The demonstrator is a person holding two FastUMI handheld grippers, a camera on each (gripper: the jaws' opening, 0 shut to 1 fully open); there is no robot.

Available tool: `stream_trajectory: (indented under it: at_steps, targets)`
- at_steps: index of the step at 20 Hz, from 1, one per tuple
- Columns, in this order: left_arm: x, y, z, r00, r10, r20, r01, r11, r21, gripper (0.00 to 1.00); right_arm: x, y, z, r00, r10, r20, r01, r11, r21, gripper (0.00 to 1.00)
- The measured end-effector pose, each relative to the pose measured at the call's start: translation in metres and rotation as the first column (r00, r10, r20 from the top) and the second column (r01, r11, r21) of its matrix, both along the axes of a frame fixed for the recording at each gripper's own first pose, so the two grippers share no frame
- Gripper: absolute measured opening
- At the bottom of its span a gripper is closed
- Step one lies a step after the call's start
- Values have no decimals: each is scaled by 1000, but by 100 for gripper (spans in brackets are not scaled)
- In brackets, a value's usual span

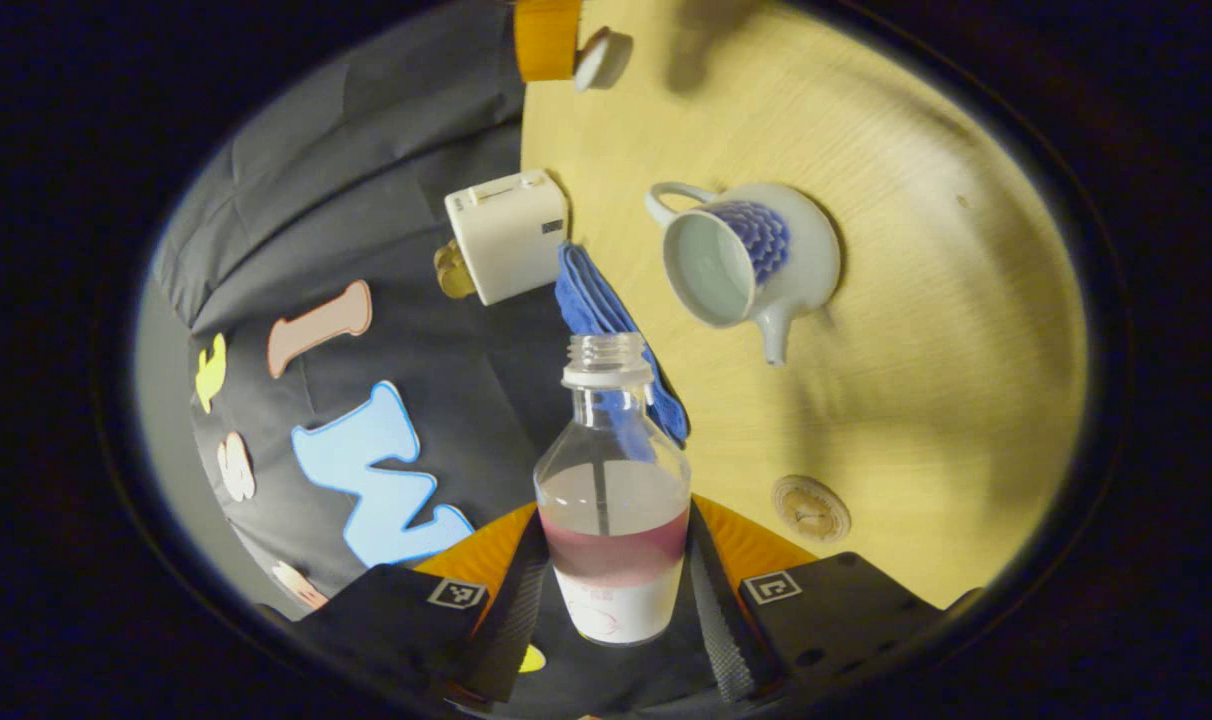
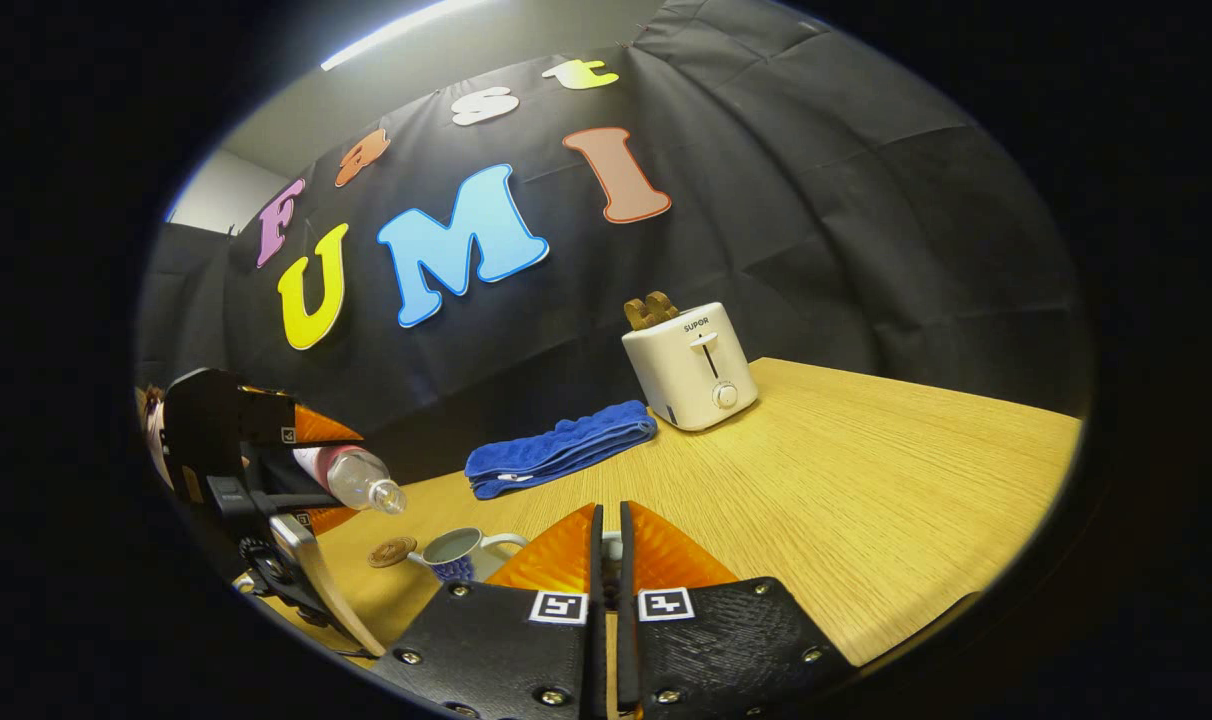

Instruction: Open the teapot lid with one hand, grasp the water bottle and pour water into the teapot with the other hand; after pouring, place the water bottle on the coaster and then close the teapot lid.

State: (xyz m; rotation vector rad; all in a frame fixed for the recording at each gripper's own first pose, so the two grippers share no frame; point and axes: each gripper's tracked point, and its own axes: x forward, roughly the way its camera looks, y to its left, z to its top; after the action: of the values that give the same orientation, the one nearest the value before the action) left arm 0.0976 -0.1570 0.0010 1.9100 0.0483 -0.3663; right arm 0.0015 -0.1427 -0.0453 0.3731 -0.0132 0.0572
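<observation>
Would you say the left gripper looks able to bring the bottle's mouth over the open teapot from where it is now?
Probably yes. The left gripper is shut on the bottle, whose cap is off. The teapot stands open, its lid off, and bare table lies between them, the coaster off to the side.

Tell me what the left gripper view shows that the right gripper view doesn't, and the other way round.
The left gripper view looks down into the open teapot, showing its pale inside and spout. It also gives the water bottle's water line up close, between the fingers of the left gripper. The right gripper view adds the toaster's front lever and knob, and a ceiling light strip. Both share the wooden table, blue cloth, coaster, toaster, teapot and bottle.
</observation>
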Motion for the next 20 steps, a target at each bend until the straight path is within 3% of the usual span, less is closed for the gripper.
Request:
stream_trajectory:
  at_steps: [2, 4, 7, 11, 13, 16, 20]
  targets:
    - [-3, 0, 2, 1000, 3, -15, -5, 990, -139, 84, 0, 1, 0, 1000, 0, 0, 0, 1000, -8, 4]
    - [-6, 7, 0, 999, 24, -48, -36, 958, -284, 84, 0, 2, 0, 1000, 0, 0, -1, 1000, -20, 4]
    - [-9, 25, 2, 994, 62, -85, -95, 876, -473, 84, 1, 5, -1, 1000, 9, -5, -9, 999, -35, 4]
    - [-3, 70, 1, 984, 142, -105, -177, 785, -594, 84, 2, 11, -1, 1000, 29, -5, -29, 998, -59, 4]
    - [1, 96, -1, 975, 177, -135, -222, 706, -672, 84, 3, 14, -2, 999, 31, -12, -32, 996, -86, 4]
    - [7, 130, -9, 954, 221, -204, -295, 554, -779, 84, 3, 18, -3, 1000, 15, -24, -18, 990, -138, 4]
    - [7, 150, -8, 948, 208, -241, -302, 352, -886, 84, 5, 18, -4, 999, -27, -39, 19, 982, -188, 4]
